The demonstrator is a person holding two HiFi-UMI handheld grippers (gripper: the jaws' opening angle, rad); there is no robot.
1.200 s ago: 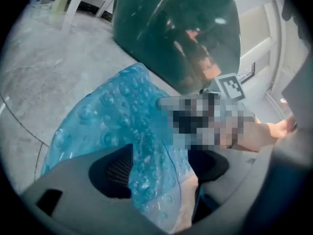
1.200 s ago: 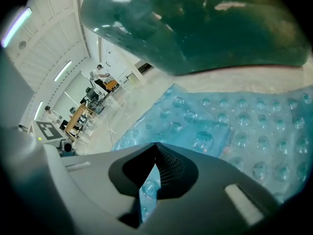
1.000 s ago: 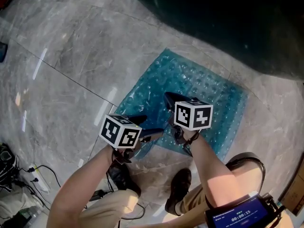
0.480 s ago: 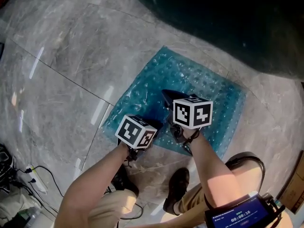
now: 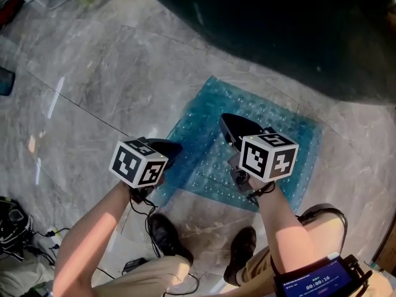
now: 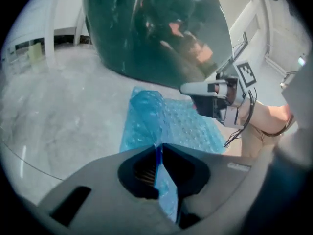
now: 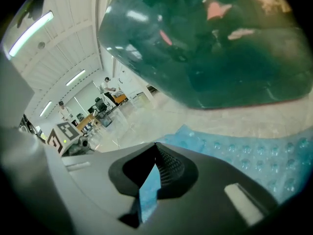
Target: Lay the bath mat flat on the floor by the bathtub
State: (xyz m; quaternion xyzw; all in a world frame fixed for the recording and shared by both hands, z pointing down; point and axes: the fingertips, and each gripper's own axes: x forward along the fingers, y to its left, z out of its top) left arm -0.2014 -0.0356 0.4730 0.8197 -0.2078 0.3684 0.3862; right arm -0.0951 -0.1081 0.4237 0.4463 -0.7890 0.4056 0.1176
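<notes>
Translucent blue bubble-textured bath mat (image 5: 278, 119) is lying centre frame in the head view on the grey marble-tile floor (image 5: 105, 85). It is sitting just below the dark green glossy bathtub (image 5: 297, 30), which is filling the upper right. Left gripper (image 5: 168, 147), left of centre, is pinching the mat's left edge. Its jaws have just been closing and are clamping the sheet, which is standing up in a fold ahead of them. Right gripper (image 5: 230, 124), right of centre, is gripping the mat too, jaws fully together on a thin blue flap. Far part of the mat is lying flat.
</notes>
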